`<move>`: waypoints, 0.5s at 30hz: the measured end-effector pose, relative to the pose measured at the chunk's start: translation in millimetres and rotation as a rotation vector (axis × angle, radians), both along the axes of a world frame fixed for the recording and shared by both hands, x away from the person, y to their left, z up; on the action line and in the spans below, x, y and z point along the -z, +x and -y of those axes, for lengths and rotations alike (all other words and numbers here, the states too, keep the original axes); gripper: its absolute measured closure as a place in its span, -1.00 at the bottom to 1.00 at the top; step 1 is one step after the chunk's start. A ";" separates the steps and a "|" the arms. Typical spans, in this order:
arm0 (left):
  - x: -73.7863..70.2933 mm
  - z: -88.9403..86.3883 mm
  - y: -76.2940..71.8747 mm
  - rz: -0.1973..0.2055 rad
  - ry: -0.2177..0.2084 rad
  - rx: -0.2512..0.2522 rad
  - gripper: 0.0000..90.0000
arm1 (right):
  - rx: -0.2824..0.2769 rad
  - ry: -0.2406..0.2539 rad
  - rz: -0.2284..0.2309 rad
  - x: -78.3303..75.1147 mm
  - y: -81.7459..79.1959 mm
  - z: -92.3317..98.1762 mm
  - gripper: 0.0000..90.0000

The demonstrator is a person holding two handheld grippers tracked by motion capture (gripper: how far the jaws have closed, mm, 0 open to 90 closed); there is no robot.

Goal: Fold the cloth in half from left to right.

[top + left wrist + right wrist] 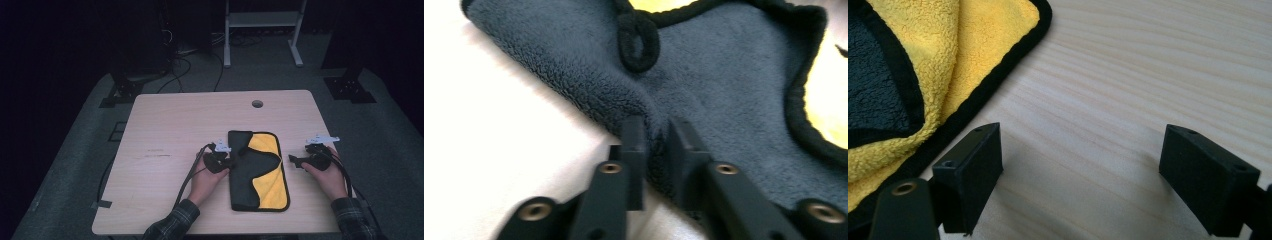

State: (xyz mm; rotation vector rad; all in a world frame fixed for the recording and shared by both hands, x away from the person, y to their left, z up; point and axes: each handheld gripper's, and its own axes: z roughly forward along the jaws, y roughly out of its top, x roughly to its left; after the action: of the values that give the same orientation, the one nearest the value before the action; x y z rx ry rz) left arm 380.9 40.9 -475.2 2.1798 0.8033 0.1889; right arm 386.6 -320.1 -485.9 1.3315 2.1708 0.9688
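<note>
From above, a folded grey and yellow towel (258, 170) lies on the wooden table (170, 130). The left gripper (231, 159) touches its left edge; the right gripper (296, 161) sits just beside its right edge.

In the left gripper view, the jaws pinch the towel's grey fold (656, 132).

In the right gripper view, the jaws stand wide apart over bare wood, with the towel's yellow corner (993, 30) nearby.

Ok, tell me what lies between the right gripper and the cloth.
Bare table: in the right gripper view, the open right gripper has plain wood between it and the cloth; the high view agrees.
</note>
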 end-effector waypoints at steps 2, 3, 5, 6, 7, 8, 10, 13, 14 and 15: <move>0.5 -0.4 -0.4 -0.002 -0.010 -0.004 0.85 | 0.001 0.000 0.000 0.0 0.0 -0.1 -0.64; 0.5 -1.2 -0.6 -0.005 -0.013 -0.008 0.85 | 0.001 0.000 0.000 0.0 0.0 -0.1 -0.64; 0.0 -4.2 0.0 -0.019 -0.018 -0.007 0.86 | 0.001 0.000 0.000 0.0 0.0 -0.1 -0.64; 0.0 -6.2 0.3 -0.028 -0.024 -0.008 0.86 | 0.000 0.000 0.000 0.0 0.0 -0.1 -0.64; 0.4 -10.1 -0.2 -0.040 -0.038 -0.015 0.87 | 0.000 0.000 0.000 0.0 0.0 0.0 -0.64; 0.4 -10.1 -0.2 -0.040 -0.038 -0.015 0.87 | 0.000 0.000 0.000 0.0 0.0 0.0 -0.64; -0.6 -14.8 -1.0 -0.050 -0.037 -0.016 0.87 | 0.000 0.000 0.000 0.0 0.0 0.0 -0.64; -1.4 -23.8 -3.0 -0.055 -0.036 -0.024 0.87 | 0.000 0.000 0.000 0.0 0.0 0.0 -0.64; -1.3 -27.9 -3.4 -0.054 -0.035 -0.023 0.87 | 0.000 0.000 0.000 0.0 0.0 -0.1 -0.64; -2.1 -37.2 -4.3 -0.055 -0.028 -0.023 0.87 | 0.000 0.000 0.001 0.0 -0.1 -0.1 -0.64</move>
State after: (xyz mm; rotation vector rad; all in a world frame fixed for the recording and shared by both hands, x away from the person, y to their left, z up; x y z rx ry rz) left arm 376.6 78.1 -473.1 2.1583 0.8571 0.1283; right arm 386.5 -320.0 -486.0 1.3313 2.1700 0.9689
